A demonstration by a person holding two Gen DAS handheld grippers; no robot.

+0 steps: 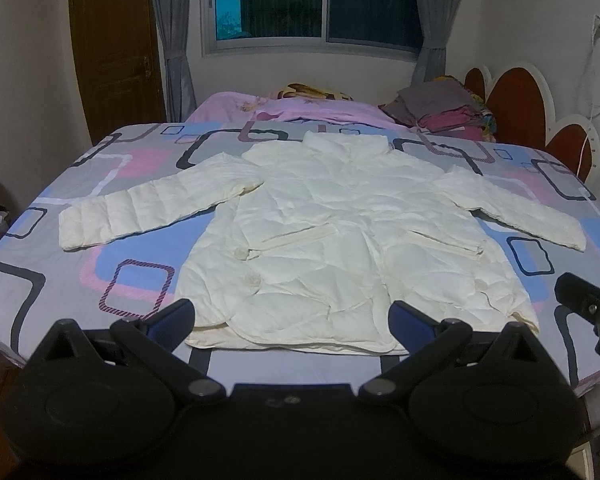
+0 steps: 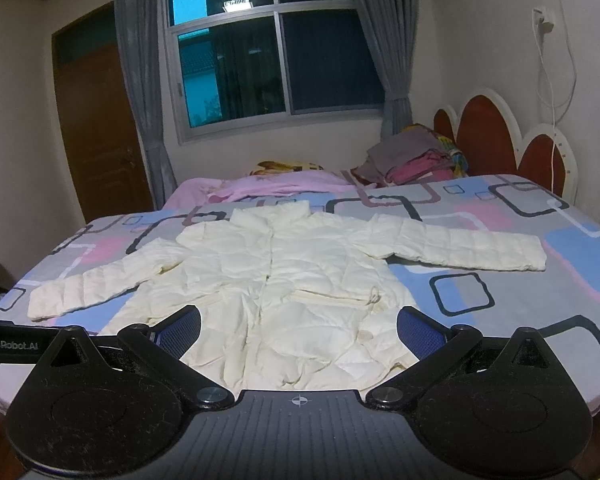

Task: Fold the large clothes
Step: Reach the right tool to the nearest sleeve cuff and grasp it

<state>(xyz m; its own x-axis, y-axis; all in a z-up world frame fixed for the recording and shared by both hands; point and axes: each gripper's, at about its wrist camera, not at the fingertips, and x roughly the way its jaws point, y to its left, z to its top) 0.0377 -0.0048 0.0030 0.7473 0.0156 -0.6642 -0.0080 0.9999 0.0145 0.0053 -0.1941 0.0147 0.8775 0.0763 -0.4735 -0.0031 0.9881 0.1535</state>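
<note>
Nothing of the folding looks begun. The bed [image 1: 60, 248], under a sheet printed with pink, blue and grey rounded squares, carries the white padded jacket [image 1: 340, 232] spread flat on its near half, front up, collar toward the window and hem toward the cameras. No part is turned over on itself, so by my reading every fold is left to do: both sleeves, then the body.

The body is quilted and creased, with two slanted pocket flaps and round buttons low on the front. The left sleeve [image 1: 140, 204] and right sleeve [image 2: 472, 248] lie stretched outward, slanting toward the near edge.

The left gripper [image 1: 292, 320] and right gripper [image 2: 298, 330] hover just short of the hem, fingers spread wide and empty.
</note>
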